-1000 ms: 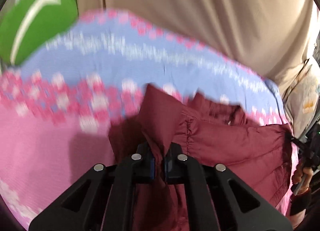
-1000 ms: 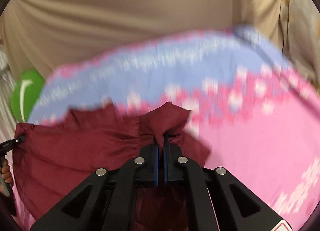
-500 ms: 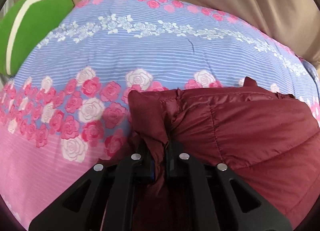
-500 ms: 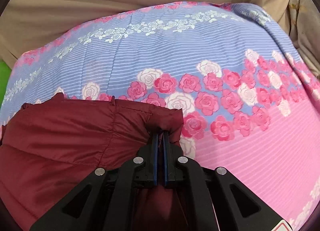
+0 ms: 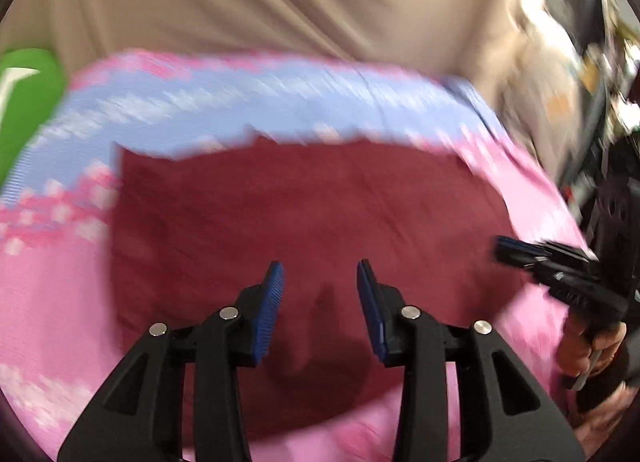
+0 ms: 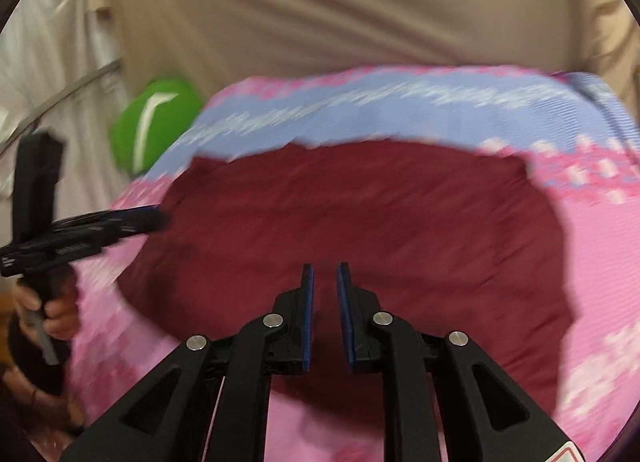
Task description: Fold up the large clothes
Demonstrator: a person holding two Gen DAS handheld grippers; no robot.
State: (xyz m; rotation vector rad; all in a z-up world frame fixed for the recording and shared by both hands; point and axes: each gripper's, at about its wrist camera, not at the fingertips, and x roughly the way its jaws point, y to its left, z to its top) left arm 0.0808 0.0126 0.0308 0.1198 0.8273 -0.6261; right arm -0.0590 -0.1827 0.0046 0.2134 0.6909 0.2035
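While our left wrist view blurs, we see our left gripper (image 5: 320,282) hovering wide apart and empty-jawed over the maroon padded jacket (image 5: 304,222), which lies flat mid-way across the pink-and-blue floral bedspread (image 5: 48,302); our right gripper (image 5: 520,252) enters from that bedspread's right edge. From the right wrist, our right gripper (image 6: 325,290) hovers narrowly parted, gripping nothing, above the jacket (image 6: 360,214).

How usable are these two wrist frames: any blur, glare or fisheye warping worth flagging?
Left wrist view: heavy motion blur smears the floral bedspread and maroon jacket; the left gripper is sharp; blown-out glare top right; dark fisheye corners. Right wrist view: similar smear on the bedspread and jacket, the right gripper crisp, no glare, edges curved.
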